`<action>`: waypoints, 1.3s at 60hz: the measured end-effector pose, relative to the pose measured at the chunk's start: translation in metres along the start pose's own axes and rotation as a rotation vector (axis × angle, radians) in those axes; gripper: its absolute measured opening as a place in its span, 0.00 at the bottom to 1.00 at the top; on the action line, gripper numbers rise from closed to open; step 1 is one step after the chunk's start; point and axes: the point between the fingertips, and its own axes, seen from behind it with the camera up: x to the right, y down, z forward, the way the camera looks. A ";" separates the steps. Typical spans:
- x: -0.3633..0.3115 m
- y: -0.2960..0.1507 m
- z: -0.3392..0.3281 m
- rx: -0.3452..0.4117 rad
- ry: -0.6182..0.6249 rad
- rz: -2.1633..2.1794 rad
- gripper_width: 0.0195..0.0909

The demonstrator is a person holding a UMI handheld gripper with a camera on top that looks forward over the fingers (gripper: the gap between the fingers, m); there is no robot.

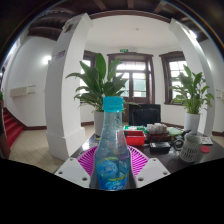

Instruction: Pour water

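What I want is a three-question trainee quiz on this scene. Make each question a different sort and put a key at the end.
1. True or false: the water bottle has its cap off.
2. Multiple choice: where is the bottle? A) between the two fingers of the tongs; B) on the floor beside a plant; C) lying flat on the table far beyond the fingers.
3. Fill in: the bottle's cap is coloured ___.

Key: 1 false, the cap is on; 2 A; 3 blue.
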 end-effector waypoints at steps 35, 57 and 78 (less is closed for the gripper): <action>0.068 -0.074 0.001 0.146 -0.009 0.972 0.28; 0.109 -0.113 0.000 0.360 -0.026 1.862 0.28; 0.034 -0.082 -0.024 0.410 0.022 2.134 0.28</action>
